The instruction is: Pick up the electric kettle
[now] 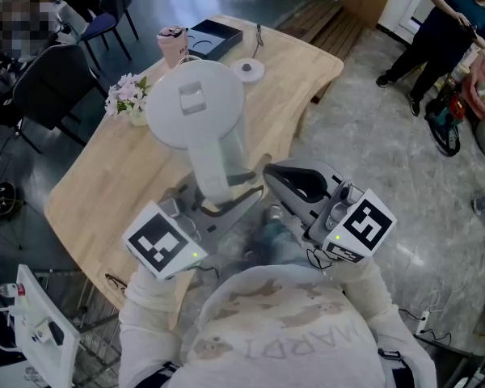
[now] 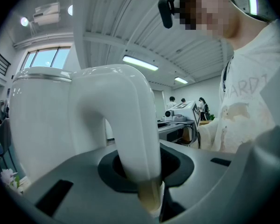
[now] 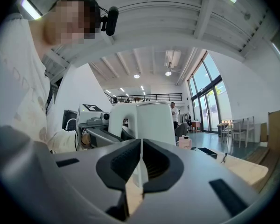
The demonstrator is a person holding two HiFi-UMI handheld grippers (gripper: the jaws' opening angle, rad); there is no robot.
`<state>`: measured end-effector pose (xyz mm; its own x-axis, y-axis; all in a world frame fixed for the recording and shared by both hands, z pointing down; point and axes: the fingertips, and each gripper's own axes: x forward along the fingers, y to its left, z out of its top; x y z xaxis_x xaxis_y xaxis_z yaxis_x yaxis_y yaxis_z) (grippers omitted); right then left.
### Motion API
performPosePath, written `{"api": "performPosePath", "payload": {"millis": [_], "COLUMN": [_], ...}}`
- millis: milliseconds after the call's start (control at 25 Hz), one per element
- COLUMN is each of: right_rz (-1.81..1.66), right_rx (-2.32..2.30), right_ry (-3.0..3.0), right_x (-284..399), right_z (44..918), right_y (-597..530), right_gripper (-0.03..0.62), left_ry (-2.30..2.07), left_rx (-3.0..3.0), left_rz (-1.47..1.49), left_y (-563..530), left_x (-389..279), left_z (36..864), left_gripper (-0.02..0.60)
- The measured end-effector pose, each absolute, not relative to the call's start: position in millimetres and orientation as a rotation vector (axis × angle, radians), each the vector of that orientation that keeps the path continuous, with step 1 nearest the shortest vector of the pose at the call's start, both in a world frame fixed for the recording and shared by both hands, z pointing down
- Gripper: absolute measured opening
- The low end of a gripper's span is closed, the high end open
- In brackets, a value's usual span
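The white electric kettle [image 1: 194, 103] hangs in the air above the wooden table [image 1: 113, 192], its round lid facing up at me. My left gripper [image 1: 226, 204] is shut on the kettle's curved handle [image 2: 130, 125], which fills the gap between the jaws in the left gripper view. My right gripper [image 1: 287, 180] sits just right of the handle, apart from it. Its pads meet with nothing between them [image 3: 141, 164]. The right gripper view shows the kettle [image 3: 154, 120] straight ahead. The kettle's round white base [image 1: 247, 69] lies on the far part of the table.
On the table stand a pink cup [image 1: 173, 45], a dark box [image 1: 214, 37] and a small bunch of flowers [image 1: 128, 94]. Dark chairs [image 1: 40, 79] stand to the left. A person [image 1: 436, 31] stands at the far right on the stone floor. White equipment [image 1: 40, 330] sits at lower left.
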<state>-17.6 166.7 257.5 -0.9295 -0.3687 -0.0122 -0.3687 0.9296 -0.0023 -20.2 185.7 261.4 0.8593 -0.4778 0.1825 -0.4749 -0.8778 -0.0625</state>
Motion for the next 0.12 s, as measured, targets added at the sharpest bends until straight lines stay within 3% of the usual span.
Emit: {"api": "performPosePath", "payload": {"millis": [120], "right_rz": [-0.004], "right_rx": [-0.590], "right_ry": [3.070], "right_x": [-19.6], "right_z": [256.4], "right_y": [166.7], "right_gripper": [0.028], "left_ry": [0.768], "left_rx": [-3.013], "left_rz": [-0.304], "left_y": [185.4], "left_x": [-21.4], "left_z": [261.1], "left_gripper": [0.077]}}
